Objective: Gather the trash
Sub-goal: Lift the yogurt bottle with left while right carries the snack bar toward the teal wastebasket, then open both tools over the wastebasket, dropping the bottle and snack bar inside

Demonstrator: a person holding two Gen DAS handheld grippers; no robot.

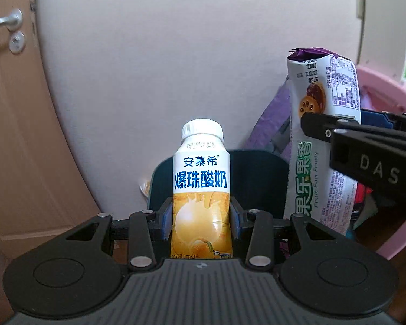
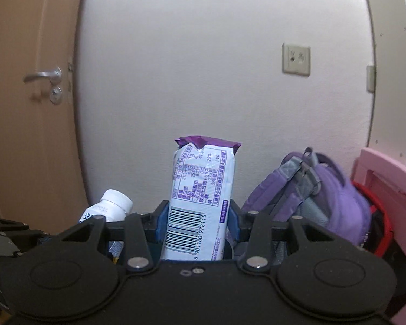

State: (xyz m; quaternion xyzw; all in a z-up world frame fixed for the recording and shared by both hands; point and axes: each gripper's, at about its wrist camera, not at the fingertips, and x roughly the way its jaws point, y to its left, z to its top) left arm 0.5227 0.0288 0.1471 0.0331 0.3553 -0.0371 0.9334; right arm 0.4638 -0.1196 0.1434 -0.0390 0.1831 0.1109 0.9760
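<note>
Purple backpack [image 2: 324,189], right wrist view only

Soft, even indoor light, slightly dim; faint glare on bottle cap [image 1: 202,128]. Strong fisheye bending of door [image 2: 27,108] and wall edges, dark corner vignetting. Slight blur on backpack [image 2: 324,197].

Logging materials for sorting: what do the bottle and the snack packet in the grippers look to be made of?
Bottle: looks like white plastic under a glossy printed sleeve, with a ribbed white screw cap; highlights shine on the label. Snack packet: thin printed plastic film, likely, with a slight sheen, creases and a crimped purple end seal.
</note>
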